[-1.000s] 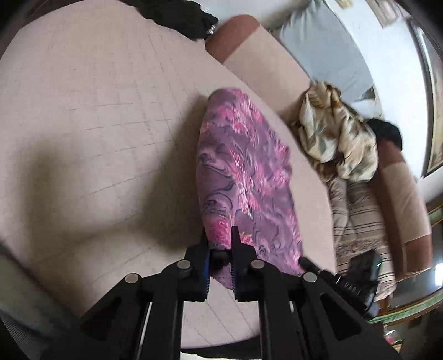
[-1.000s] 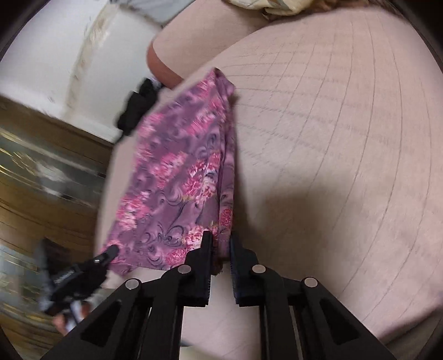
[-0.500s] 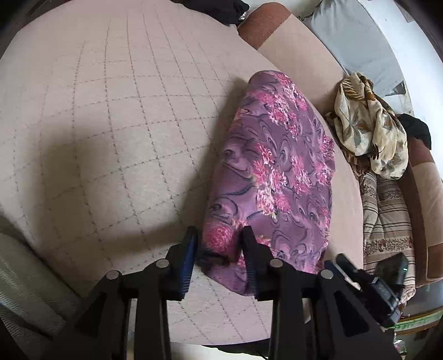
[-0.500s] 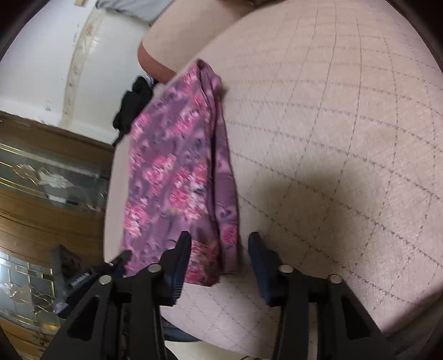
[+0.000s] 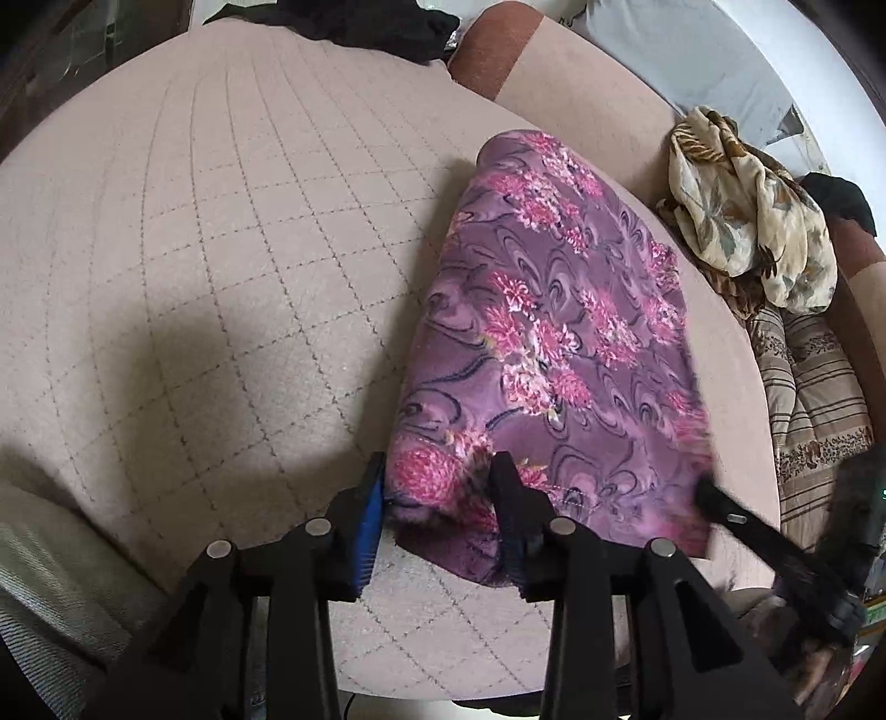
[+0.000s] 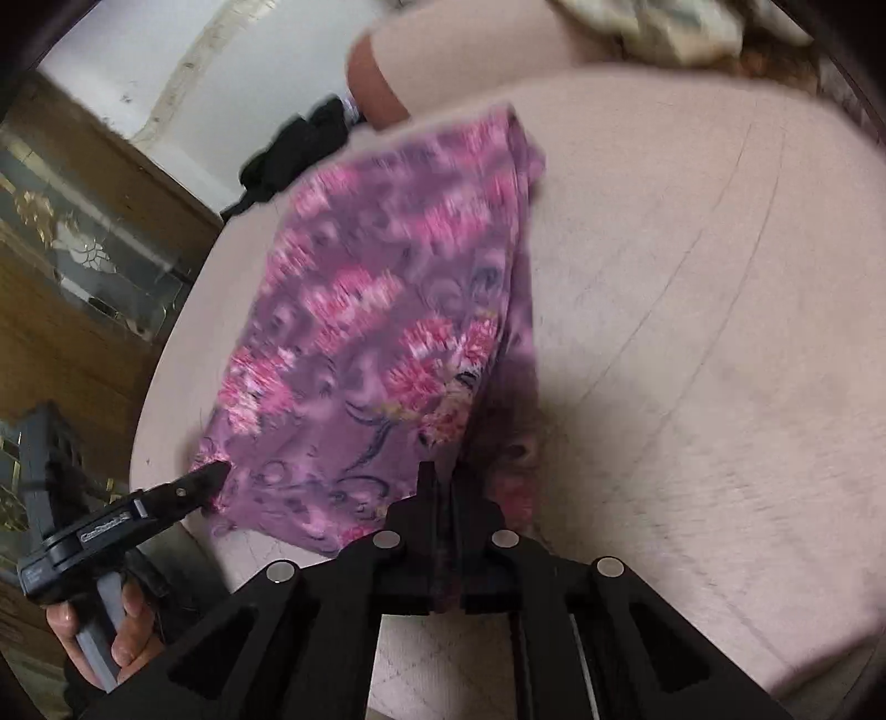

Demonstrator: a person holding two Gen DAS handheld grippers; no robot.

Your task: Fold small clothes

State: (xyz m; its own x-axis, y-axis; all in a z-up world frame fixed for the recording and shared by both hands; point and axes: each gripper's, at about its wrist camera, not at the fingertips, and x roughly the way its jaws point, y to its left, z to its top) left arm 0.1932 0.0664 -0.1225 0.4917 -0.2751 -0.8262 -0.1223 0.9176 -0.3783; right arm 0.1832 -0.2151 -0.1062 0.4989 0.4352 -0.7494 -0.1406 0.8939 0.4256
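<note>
Fabric on this purple floral garment [image 5: 554, 343] lying on the quilted cushion [image 5: 221, 249] looks thin and floppy, so grab near corners: left gripper [image 5: 437, 498] spread around one, right gripper [image 6: 443, 487] pinched on another

1. Purple floral garment [image 5: 554, 354]: 1, on the cushion [image 5: 221, 249].
2. Grippers: 2, left gripper [image 5: 437, 498] and right gripper [image 6: 443, 487].
3. Cream floral cloth [image 5: 747, 210]: 1.
4. Black clothing heap [image 5: 360, 22]: 1.
5. Striped blanket [image 5: 814, 399]: 1.
</note>
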